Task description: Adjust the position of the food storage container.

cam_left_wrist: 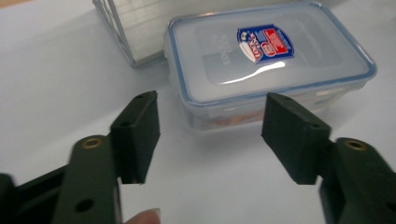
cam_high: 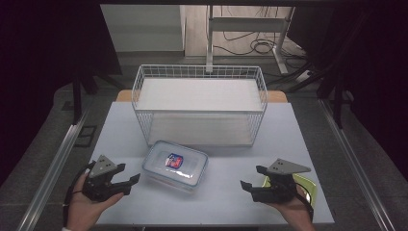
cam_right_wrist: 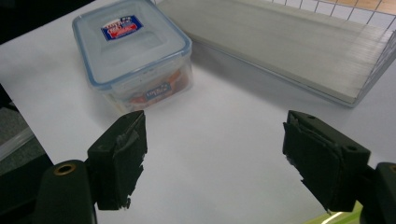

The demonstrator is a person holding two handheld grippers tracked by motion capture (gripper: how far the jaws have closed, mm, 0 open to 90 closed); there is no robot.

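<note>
Resting at the desk's (cam_high: 120,211) near left corner, the left tongs (cam_high: 129,174), jaws parted with nothing between them, pointing toward the lidded plastic box (cam_high: 175,165). In the left gripper view, the same tongs (cam_left_wrist: 210,135) framing the box's (cam_left_wrist: 268,65) short end from just in front, pads clear of its walls, gap looking narrower than the box itself.

Sitting at mid-desk, the box, lid snapped on, blue seal and red-and-blue sticker up, something orange showing through the clear wall. Lying just in front of the white wire basket (cam_high: 199,72), close to its front wall, whether touching it impossible to tell; basket holding nothing but a pale liner.

Waiting at the near right, the right tongs (cam_high: 253,179), also spread wide and holding nothing, well apart from the box. In the right gripper view, those tongs (cam_right_wrist: 215,158) looking across bare desk toward the box (cam_right_wrist: 130,51) and the basket (cam_right_wrist: 373,46) beyond. Peeking out under that hand, a yellow-green plate (cam_high: 308,185).

Judging by this: nothing gripped or lifted yet, box not in the basket. Likely remaining: closing in on the box, gripping it, carrying it over the wire rim.
</note>
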